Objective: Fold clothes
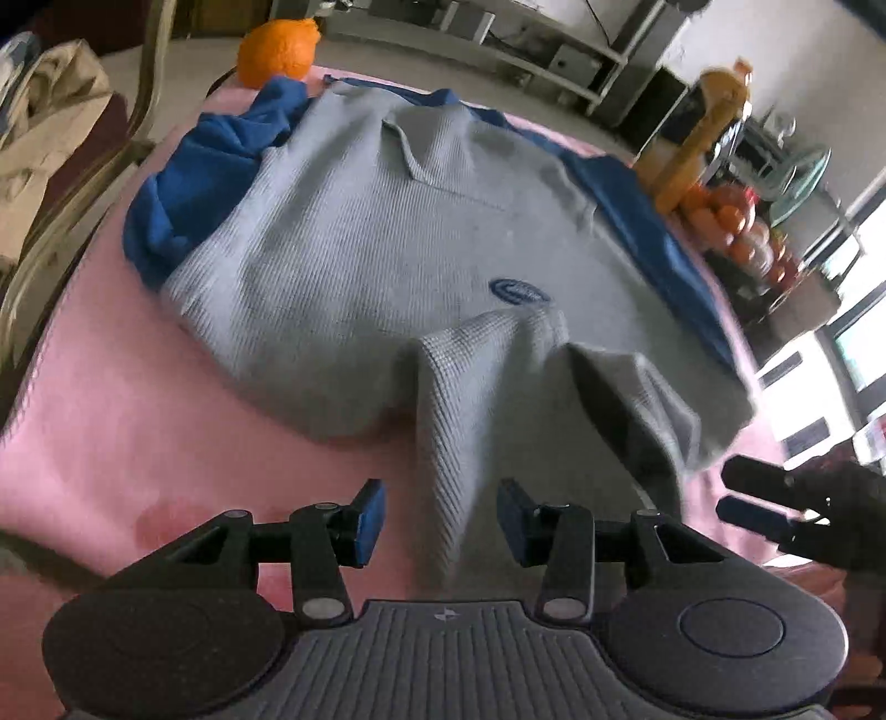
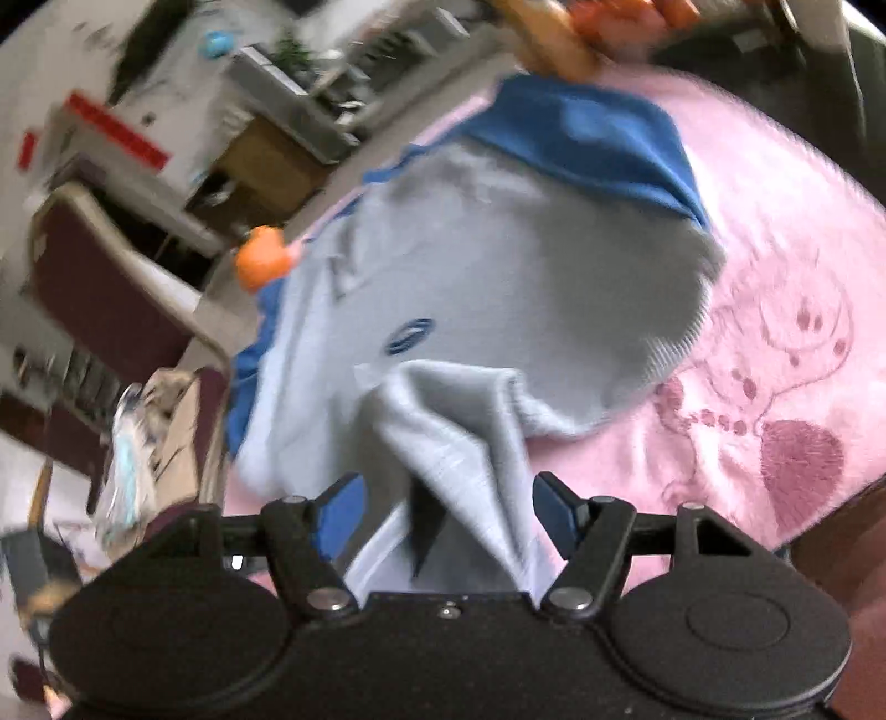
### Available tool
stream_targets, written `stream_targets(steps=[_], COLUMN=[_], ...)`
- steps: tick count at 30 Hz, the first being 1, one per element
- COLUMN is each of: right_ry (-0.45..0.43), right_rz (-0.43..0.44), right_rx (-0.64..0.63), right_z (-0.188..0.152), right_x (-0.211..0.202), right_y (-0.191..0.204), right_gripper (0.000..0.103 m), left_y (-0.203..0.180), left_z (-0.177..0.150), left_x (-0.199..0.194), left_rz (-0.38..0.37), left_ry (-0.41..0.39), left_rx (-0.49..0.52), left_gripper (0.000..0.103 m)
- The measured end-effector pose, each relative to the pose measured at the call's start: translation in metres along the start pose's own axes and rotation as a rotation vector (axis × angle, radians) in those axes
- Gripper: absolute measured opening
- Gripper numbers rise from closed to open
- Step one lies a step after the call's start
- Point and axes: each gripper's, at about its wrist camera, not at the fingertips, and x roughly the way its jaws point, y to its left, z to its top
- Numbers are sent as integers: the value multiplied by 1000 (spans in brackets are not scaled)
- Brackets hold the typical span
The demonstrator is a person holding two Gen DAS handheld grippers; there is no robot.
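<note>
- A grey sweater (image 1: pixel 354 260) with blue sleeves is spread on the pink blanket (image 1: pixel 111 432) covering the table.
- Its lower hem is bunched into a raised fold (image 1: pixel 470 399).
- The left tongs (image 1: pixel 441 518) are seen open, the fold between the pads, unpressed.
- The right tongs (image 2: pixel 448 518) are likewise open around grey cloth.
- An orange (image 1: pixel 279 50) is seen beyond the collar.

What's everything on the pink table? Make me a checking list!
Surface: pink blanket with a heart pattern.
Job's things: grey shirt with blue sleeves, spread out, near edge bunched up.
Clutter: orange at the far edge; bagged oranges beside the shirt.
Grippers: left gripper open, cloth between its fingers, pads not pressing; right gripper open, the same.
Cables: nothing seen.
Surroundings: chair, shelves, blurred.
</note>
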Motion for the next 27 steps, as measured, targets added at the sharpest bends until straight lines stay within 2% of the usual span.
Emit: stream_targets(steps=[2,4,5,6,7,8,9,11,13,15,17,20,21,22,23,24,26,27], right_ry=[12,11,7,4,2,0,-16,-35,-15,3,37,123,134,123,111,87,20,-6], right_rz=[-11,-53,-83,-91,-99,-94,-101,-108,-101,-120,-152,-230,-265,-243,-222,-192,-152,-138], right_rx=[-12,-58,-87,-101,-115,-114,-135,-173,-210,-280,-341,-423,-440,-419,-398,-360,-276,-221], right_z=[-1,-4,-6,-8,-9,-10,-11,-14,-21,-35,-47,-59,-62,-59,-57,-51,-31,-20], right_x=[17,33,40,43,46,43,34,15,-5,-21,-26,-11,-8,-13,-18,-25,-40,-45], right_y=[-6,-8,-8,-9,-11,-10,-5,5,16,24,28,30,30,28,25,21,12,6], right_gripper=[66,62,50,29,18,12,10,9,9,8,7,8,12,12,25,43,56,56], left_y=[-7,-12,-13,-14,-16,-19,-23,-21,-19,-19,-13,3,8,15,21,27,45,54], left_z=[2,3,2,1,-2,-6,-11,-25,-42,-54,-60,-62,-60,-55,-49,-42,-24,-14], left_x=[10,17,21,22,18,10,1,-23,-46,-45,-38,-18,-24,-33,-41,-49,-57,-59], left_rz=[16,23,14,9,21,47,70,20,-16,18,47,81,57,50,65,82,145,170], left_ry=[-16,-36,-35,-30,-39,-56,-73,-72,-64,-17,49,168,149,109,63,16,-49,-67], left_rx=[39,65,68,67,73,92,108,74,52,51,30,-30,-59,-83,-102,-121,-190,-227], left_gripper=[40,25,4,1,1,1,1,1,1,0,0,0,10,17,31,38,39,39])
